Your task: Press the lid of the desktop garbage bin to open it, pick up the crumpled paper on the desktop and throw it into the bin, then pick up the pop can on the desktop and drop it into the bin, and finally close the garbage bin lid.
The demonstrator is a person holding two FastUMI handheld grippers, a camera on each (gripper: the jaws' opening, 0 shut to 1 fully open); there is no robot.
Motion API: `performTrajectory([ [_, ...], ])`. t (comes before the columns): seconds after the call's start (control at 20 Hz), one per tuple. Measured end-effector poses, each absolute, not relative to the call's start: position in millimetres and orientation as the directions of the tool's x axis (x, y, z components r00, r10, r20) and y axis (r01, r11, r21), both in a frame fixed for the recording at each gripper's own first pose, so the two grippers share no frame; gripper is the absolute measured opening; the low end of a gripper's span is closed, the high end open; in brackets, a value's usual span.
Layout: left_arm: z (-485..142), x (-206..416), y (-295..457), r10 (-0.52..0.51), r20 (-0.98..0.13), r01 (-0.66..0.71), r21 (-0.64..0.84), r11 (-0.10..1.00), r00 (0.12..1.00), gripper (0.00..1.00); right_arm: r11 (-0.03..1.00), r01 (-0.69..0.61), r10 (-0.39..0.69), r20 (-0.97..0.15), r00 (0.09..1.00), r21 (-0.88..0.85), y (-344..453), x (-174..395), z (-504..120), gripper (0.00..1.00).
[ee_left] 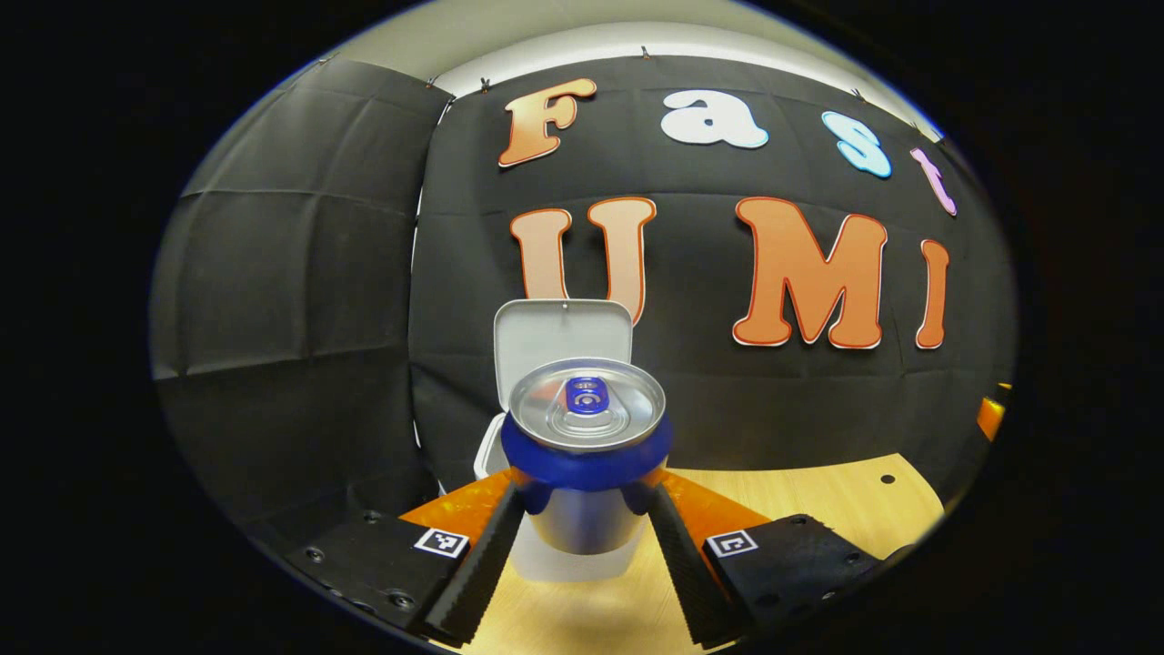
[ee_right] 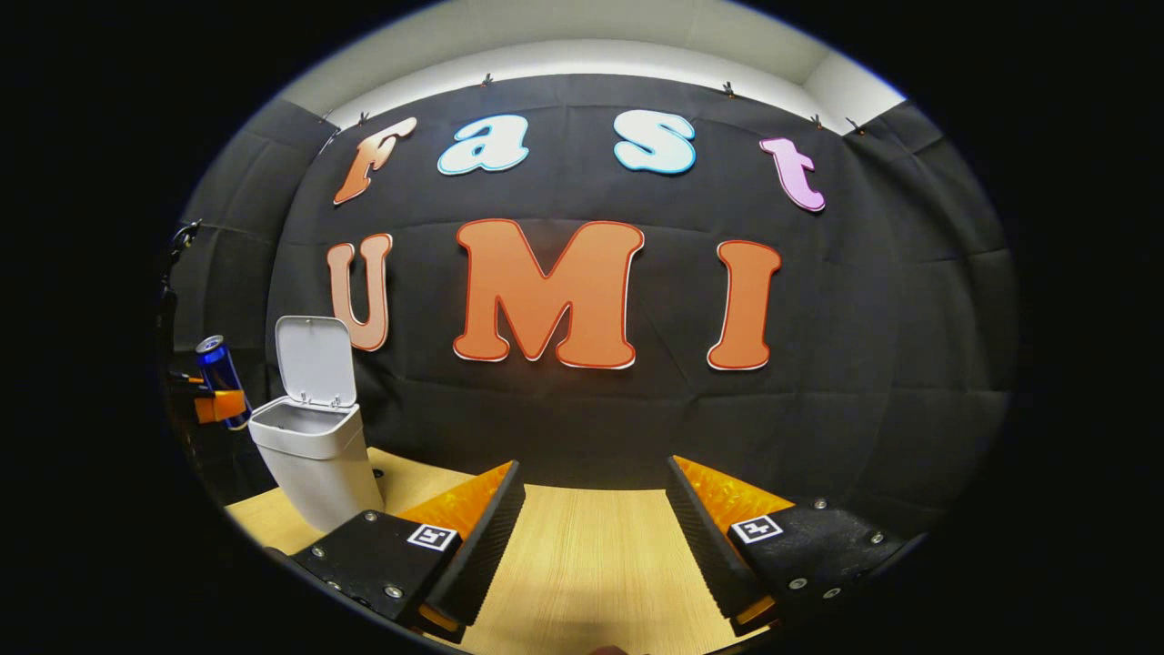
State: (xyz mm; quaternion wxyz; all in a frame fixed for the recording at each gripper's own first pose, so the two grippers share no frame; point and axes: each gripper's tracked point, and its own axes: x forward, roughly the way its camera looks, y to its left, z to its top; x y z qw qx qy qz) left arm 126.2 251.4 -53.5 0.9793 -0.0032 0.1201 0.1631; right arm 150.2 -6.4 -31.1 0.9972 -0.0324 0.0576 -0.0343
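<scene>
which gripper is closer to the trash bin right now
Left. The left gripper holds the pop can raised just beside the open bin; the right gripper stands open, farther off across the table.

pop can [ee_left: 587,446]: shiny metal, brushed-looking silver top, glossy blue band
bin [ee_right: 314,455]: smooth white plastic, kinda matt
lid [ee_right: 314,359]: same plain plastic
table [ee_right: 591,564]: pale wood, fine straight grain
wall cloth [ee_right: 909,300]: matt black fabric, creased
finger pads [ee_left: 677,555]: ribbed, rubbery

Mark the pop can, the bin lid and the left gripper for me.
pop can [ee_left: 587,405]: left gripper view, on its silver top.
bin lid [ee_right: 314,359]: right gripper view, on its raised inner face.
left gripper [ee_left: 587,532]: left gripper view, midway between its fingertips.
</scene>
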Motion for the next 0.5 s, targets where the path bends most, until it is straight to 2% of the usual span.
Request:
performTrajectory([
  [0.05, -53.7, 135.7, 256.4, 0.319, -0.233, -0.321, 0.032, 0.947, 0.919, 0.83, 0.995, 0.073, -0.080, -0.114, 0.990, -0.069, -9.5, 148.6, -30.8, 0.94],
  [0.1, -52.6, 147.0, 260.7, 0.313, -0.227, -0.314, 0.034, 0.949, 0.922, 0.79, 0.994, 0.085, -0.092, -0.114, 0.989, -0.071, -12.2, 147.5, -31.4, 0.94],
  [0.4, -64.7, 222.7, 291.4, 0.284, -0.225, -0.283, 0.037, 0.958, 0.932, 0.80, 0.989, 0.125, -0.135, -0.127, 0.983, -0.078, -15.7, 145.1, -35.6, 0.93],
  [0.45, -69.3, 233.6, 297.9, 0.290, -0.227, -0.287, 0.047, 0.957, 0.930, 0.82, 0.989, 0.127, -0.137, -0.131, 0.982, -0.082, -13.7, 145.3, -36.9, 0.93],
  [0.5, -73.9, 242.5, 302.2, 0.291, -0.233, -0.286, 0.055, 0.957, 0.928, 0.79, 0.988, 0.126, -0.137, -0.134, 0.981, -0.087, -10.7, 145.1, -37.6, 0.93],
])
